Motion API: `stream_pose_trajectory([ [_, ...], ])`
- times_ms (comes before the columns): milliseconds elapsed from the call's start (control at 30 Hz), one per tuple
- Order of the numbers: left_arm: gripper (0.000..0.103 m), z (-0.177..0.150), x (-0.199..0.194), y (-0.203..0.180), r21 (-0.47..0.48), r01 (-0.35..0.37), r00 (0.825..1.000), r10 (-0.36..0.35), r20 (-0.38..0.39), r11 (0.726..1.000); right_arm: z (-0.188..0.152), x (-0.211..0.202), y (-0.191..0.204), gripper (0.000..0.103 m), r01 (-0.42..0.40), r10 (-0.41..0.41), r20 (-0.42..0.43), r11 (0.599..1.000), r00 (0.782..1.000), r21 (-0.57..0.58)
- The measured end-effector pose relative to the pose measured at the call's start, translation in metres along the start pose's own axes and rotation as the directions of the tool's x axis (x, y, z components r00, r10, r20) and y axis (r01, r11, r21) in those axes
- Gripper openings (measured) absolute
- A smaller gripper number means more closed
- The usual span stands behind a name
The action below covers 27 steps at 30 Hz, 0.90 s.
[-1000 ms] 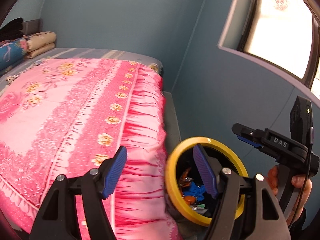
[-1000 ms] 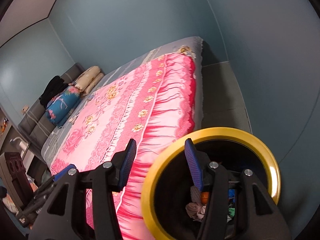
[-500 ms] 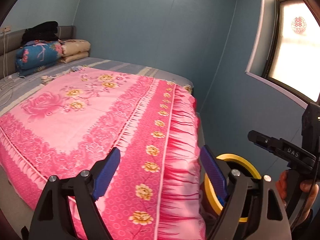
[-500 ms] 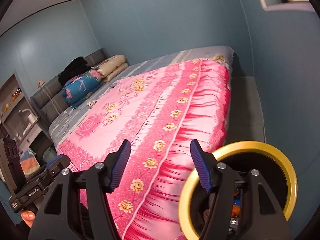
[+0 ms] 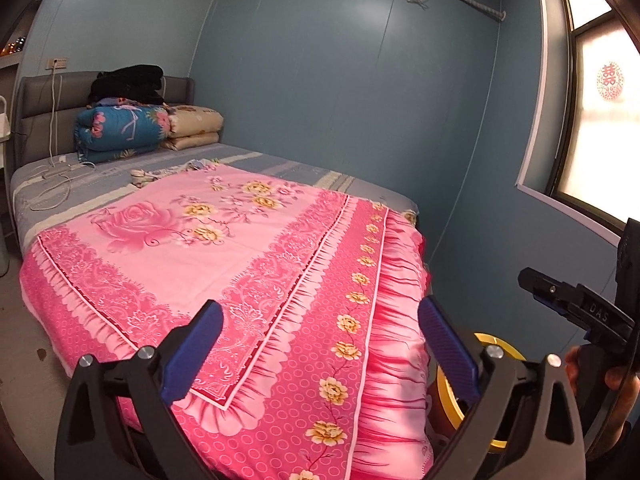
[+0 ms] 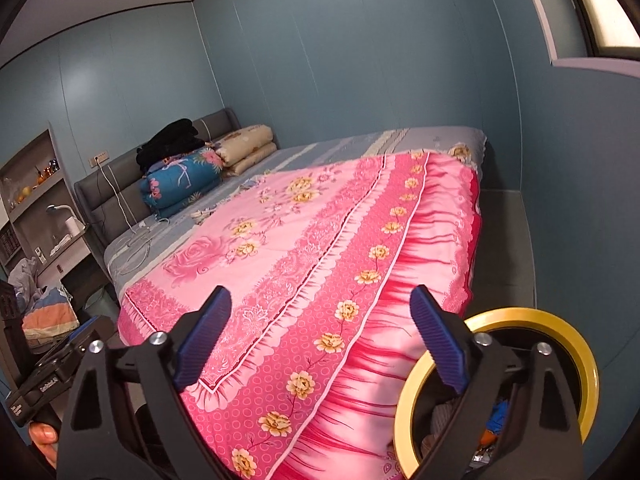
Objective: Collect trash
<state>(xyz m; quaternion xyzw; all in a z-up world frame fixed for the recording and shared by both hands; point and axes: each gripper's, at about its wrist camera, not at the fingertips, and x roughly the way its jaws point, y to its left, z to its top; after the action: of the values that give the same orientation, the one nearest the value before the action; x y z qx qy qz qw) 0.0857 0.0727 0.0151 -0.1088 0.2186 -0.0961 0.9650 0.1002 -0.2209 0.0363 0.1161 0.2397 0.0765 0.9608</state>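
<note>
Left wrist view: left hand-held gripper (image 5: 320,344) spread wide, nothing between its blue pads (image 5: 448,344), raised over the foot corner of the bed (image 5: 280,184). Pink flowered blanket (image 5: 224,248) spread flat over the near part of the mattress, hanging down at the right side. Yellow-rimmed trash bin (image 5: 500,344) low at the right, on the floor just beside the hanging blanket edge, mostly hidden behind the right finger. Right hand-held gripper (image 5: 568,304) seen from the side at the far right, held in a hand (image 5: 600,372); from here cannot tell how its jaws stand. Folded blue quilt (image 5: 120,128) and beige pillows (image 5: 194,124) stacked at the headboard, black clothes (image 5: 128,82) on top.

Right wrist view: right hand-held gripper (image 6: 320,336) also spread wide and holding nothing. Trash bin (image 6: 568,332) at the lower right, partly behind the right finger; inside it, collected trash (image 6: 498,420), blue and orange pieces, small and partly hidden. Bin close against the hanging blanket (image 6: 320,248). Left hand-held gripper (image 6: 60,360) at the lower left edge. Shelves (image 6: 32,184) by the wall at the left.
</note>
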Motion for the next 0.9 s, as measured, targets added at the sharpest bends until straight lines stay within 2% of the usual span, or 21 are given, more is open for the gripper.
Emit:
stream_pose_trajectory([
  [267,0.095,-0.006,-0.034,0.001,0.029,-0.084,0.994,0.082,0.077,0.996,-0.008,-0.024,0.023,0.095,0.012,-0.007,0.085,0.999,0.996,-0.052],
  [567,0.095,-0.019,-0.061,-0.002,0.026,-0.087,0.99,0.083,0.116,0.996,-0.018,-0.038,0.029,0.095,-0.016,0.022,0.114,0.999,0.993,-0.048],
  [700,0.095,-0.03,-0.069,-0.006,0.032,-0.107,0.987,0.102,0.128,0.994,-0.03,-0.045,0.033,0.095,0.012,-0.002,0.152,0.998,0.988,-0.063],
  [900,0.095,-0.044,-0.076,-0.009,0.023,-0.098,0.988,0.094,0.121,0.995,-0.047,-0.046,0.041,0.095,0.027,-0.017,0.126,0.996,0.992,-0.082],
])
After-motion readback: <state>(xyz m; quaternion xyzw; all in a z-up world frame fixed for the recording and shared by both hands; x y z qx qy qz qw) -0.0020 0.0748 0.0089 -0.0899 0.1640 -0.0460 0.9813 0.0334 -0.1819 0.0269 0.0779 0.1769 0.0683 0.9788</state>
